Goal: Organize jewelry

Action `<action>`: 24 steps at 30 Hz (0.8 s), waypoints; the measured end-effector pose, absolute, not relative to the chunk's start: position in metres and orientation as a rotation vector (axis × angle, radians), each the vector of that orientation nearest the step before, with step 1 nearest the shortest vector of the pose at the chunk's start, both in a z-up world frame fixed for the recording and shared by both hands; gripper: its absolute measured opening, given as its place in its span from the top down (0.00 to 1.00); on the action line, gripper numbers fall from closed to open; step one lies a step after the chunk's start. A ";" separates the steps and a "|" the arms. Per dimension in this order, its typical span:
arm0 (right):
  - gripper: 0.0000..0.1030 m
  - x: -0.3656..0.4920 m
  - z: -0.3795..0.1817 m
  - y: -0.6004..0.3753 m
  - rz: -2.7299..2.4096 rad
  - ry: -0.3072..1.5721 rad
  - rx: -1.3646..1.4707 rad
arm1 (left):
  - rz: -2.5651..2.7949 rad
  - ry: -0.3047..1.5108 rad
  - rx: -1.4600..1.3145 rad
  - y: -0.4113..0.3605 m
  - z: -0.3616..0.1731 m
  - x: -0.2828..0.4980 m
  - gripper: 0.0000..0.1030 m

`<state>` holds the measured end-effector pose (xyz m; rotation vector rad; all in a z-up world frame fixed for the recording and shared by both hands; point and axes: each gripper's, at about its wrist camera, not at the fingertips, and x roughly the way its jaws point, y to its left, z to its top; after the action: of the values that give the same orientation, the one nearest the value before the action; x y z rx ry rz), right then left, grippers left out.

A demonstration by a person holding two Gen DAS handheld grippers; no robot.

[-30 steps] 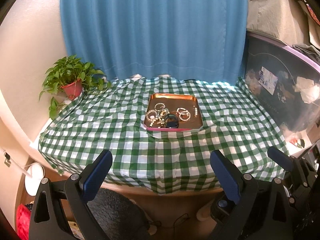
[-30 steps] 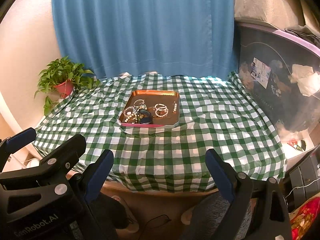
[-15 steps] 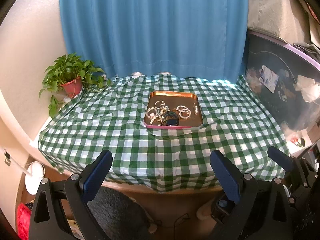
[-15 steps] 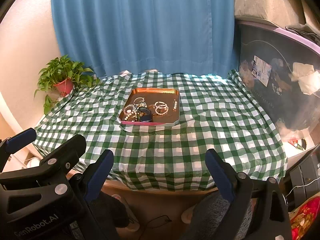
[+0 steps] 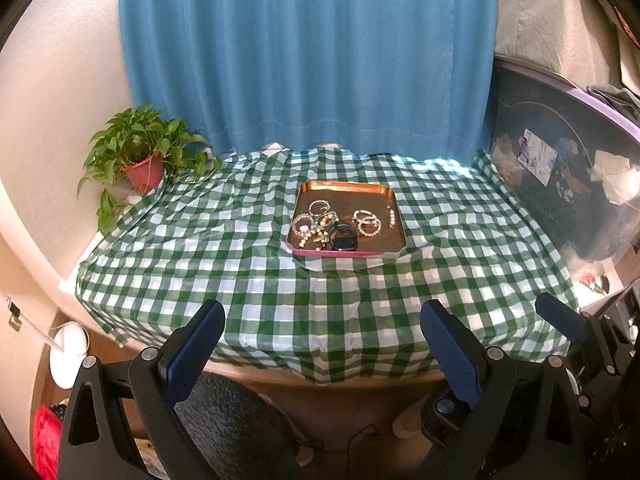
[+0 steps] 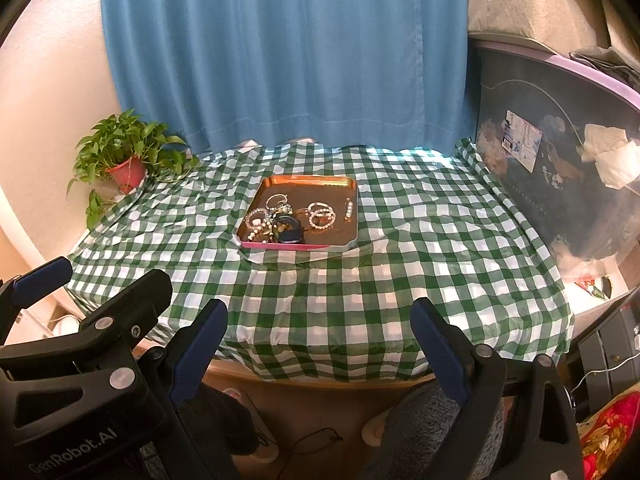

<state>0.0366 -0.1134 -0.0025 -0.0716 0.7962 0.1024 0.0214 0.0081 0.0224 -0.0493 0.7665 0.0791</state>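
Compared with the earlier frames, almost nothing has been moved; only the view has drifted slightly. The left gripper [image 5: 320, 344] and right gripper [image 6: 318, 340] are held wide open and empty, off the table's near edge. The jewelry [image 5: 340, 226] is heaped in a copper tray [image 5: 348, 189] mid-table, nearer the far edge. Tangled bracelets could be lifted together, and the loose checked tablecloth [image 5: 240, 280] could be snagged.
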 end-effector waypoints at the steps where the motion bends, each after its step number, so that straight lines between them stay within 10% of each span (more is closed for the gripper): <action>1: 0.11 0.037 -0.002 -0.114 0.103 0.797 -0.072 | 0.079 0.767 -0.050 0.008 0.022 0.021 0.05; 24: 0.11 0.037 -0.002 -0.115 0.104 0.799 -0.071 | 0.081 0.770 -0.048 0.006 0.024 0.022 0.05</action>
<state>0.0372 -0.1146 -0.0016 -0.0712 0.7987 0.1040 0.0222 0.0063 0.0239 -0.0481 0.7700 0.0806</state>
